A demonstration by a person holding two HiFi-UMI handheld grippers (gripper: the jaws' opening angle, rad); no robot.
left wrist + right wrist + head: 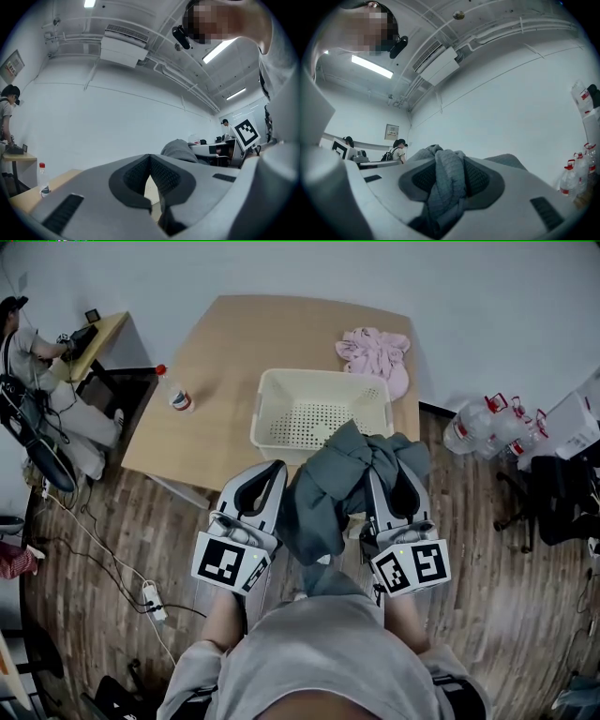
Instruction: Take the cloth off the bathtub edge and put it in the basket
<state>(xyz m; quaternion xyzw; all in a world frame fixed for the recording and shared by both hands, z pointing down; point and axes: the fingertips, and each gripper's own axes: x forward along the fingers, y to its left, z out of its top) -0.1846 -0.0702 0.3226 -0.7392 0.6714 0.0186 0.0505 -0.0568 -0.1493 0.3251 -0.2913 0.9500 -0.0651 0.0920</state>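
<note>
The right hand-held gripper is pinching a grey cloth, which is hanging in the air by the near right corner of the basket on the desk. The left hand-held gripper is pressing its jaws together, empty.

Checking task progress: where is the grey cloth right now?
Head view, centre: the grey cloth hangs from the right gripper, at the near rim of the basket.
</note>
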